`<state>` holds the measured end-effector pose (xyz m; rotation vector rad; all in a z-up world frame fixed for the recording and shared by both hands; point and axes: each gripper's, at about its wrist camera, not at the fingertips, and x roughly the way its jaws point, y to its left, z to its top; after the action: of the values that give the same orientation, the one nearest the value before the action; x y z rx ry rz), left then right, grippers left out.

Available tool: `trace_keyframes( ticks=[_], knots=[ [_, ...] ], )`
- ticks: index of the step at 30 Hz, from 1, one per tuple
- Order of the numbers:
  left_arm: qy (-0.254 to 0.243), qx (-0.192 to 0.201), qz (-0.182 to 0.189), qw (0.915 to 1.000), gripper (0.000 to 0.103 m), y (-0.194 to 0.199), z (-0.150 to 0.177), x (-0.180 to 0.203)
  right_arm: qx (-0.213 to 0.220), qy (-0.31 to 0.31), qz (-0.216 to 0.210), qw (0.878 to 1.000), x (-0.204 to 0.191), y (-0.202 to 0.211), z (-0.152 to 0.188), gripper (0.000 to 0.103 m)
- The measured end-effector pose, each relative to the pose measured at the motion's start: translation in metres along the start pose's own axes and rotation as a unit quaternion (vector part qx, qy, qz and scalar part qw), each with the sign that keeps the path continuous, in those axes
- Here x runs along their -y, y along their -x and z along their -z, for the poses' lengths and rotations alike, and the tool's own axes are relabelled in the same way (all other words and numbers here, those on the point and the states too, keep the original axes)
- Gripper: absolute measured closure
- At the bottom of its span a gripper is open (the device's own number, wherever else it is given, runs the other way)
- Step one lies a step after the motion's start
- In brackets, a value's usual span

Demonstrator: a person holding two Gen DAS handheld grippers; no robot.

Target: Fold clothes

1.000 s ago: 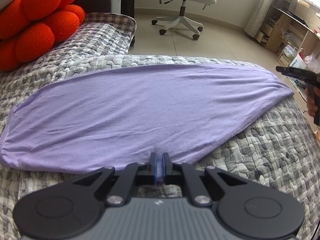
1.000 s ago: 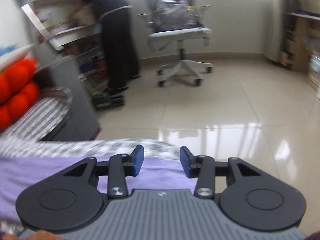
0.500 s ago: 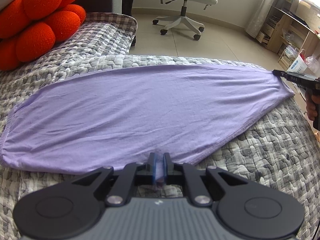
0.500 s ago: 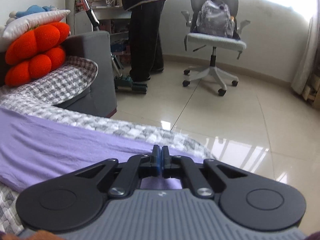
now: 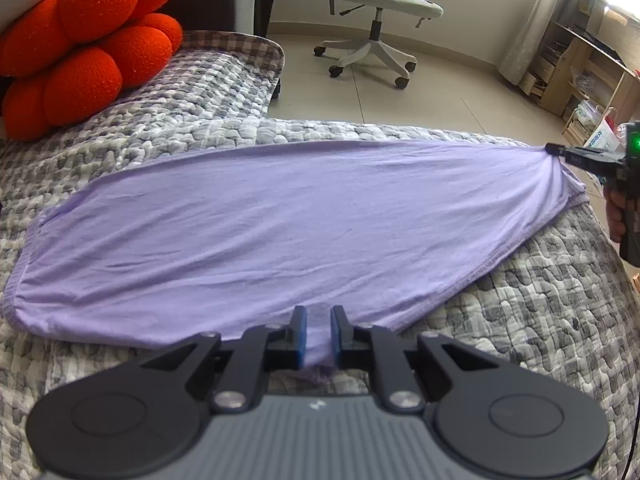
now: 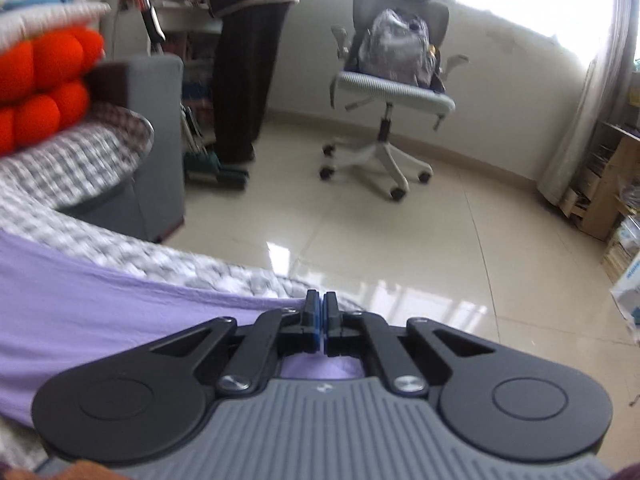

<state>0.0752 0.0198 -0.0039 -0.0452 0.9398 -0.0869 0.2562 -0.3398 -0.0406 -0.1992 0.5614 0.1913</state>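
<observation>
A lilac garment [image 5: 280,232] lies spread flat across the quilted bed [image 5: 540,320]. At its near hem my left gripper [image 5: 318,336] has its jaws opening, and a small bunch of lilac cloth sits loosely in the gap between the blue pads. My right gripper [image 6: 321,320] is shut on the garment's right corner, with lilac cloth [image 6: 100,320] running off to its left. In the left wrist view that right gripper [image 5: 554,150] pinches the corner at the bed's right edge, and the fabric is drawn to a point there.
Orange plush cushions [image 5: 80,48] sit at the far left of the bed by a grey sofa arm [image 5: 216,4]. A white office chair [image 6: 392,92] carrying a bag stands on the tiled floor. A person in dark clothes [image 6: 244,60] stands by the shelves. Wooden shelving [image 5: 580,68] lines the right wall.
The right gripper closed on the garment's right corner and pulled it taut to a point. The left gripper's jaws parted slightly around the near hem.
</observation>
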Motion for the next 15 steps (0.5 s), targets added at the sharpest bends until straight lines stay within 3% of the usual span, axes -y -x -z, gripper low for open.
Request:
trace_keyframes(
  ticks=[7,9,15],
  knots=[
    [0.003,0.003,-0.001,1.0000,0.090,0.002,0.000,-0.003,-0.008,0.041,0.011,0.999,-0.015,0.001,-0.007,0.101],
    [0.006,0.002,-0.001,1.0000,0.089,0.002,-0.001,-0.004,0.006,0.052,0.006,0.999,-0.021,0.008,-0.011,0.093],
    [0.005,-0.004,0.006,1.0000,0.088,0.000,0.000,-0.001,0.041,0.085,-0.115,0.989,-0.067,0.028,-0.029,0.083]
  ],
)
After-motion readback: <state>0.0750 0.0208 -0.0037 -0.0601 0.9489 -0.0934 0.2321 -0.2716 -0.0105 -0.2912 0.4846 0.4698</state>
